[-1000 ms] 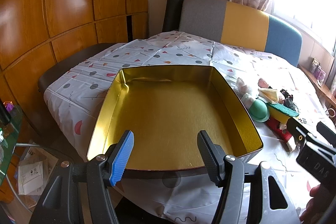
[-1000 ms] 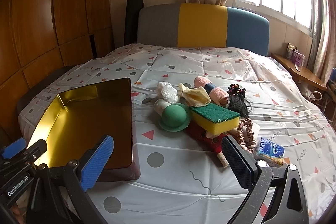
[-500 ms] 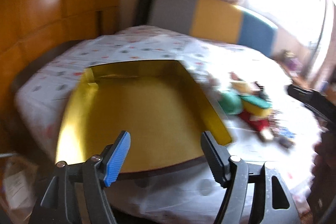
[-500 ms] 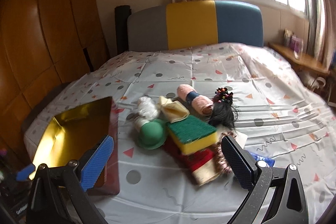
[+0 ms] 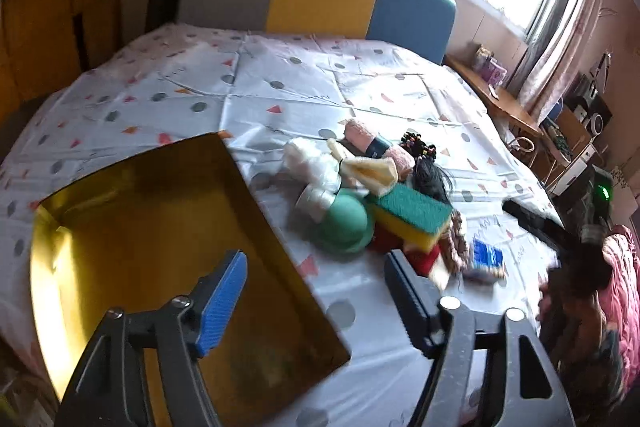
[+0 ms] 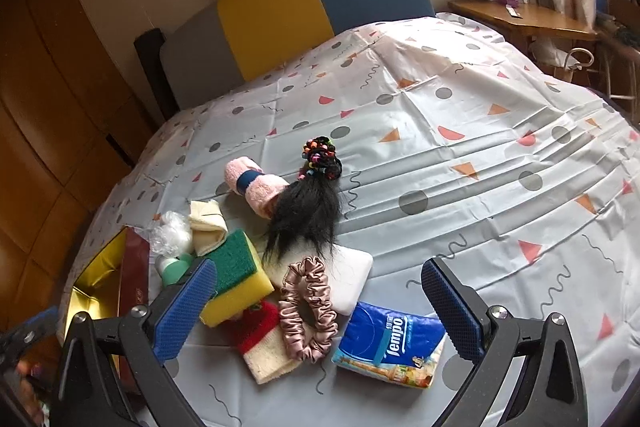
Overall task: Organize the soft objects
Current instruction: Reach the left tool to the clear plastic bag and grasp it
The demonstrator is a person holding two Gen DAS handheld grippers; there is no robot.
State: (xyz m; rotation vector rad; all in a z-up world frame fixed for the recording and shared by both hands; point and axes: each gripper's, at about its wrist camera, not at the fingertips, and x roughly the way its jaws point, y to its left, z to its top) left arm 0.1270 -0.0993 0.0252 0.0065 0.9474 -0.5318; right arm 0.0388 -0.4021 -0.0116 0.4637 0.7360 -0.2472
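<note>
A pile of soft things lies on the patterned bed cover (image 6: 460,155): a green-and-yellow sponge (image 6: 238,277), a pink scrunchie (image 6: 308,307), a blue Tempo tissue pack (image 6: 390,341), a black hair piece (image 6: 308,211), a pink rolled towel (image 6: 256,187), a red-and-cream cloth (image 6: 262,339). The sponge (image 5: 410,215) and a green cap (image 5: 346,223) also show in the left wrist view. A gold-lined tin box (image 5: 160,251) sits to the left of the pile. My left gripper (image 5: 316,299) is open over the box's right edge. My right gripper (image 6: 320,307) is open above the scrunchie and tissue pack.
A grey, yellow and blue headboard (image 6: 312,7) stands at the far end. Wooden wall panels (image 6: 48,99) run along the left. A wooden side shelf (image 6: 524,19) and window are at the right. The other hand-held gripper shows at the right edge of the left wrist view (image 5: 536,227).
Both grippers have swung to the right. The left now looks at the box's right edge and the pile; the right has moved closer over the pile. Both stay open.
</note>
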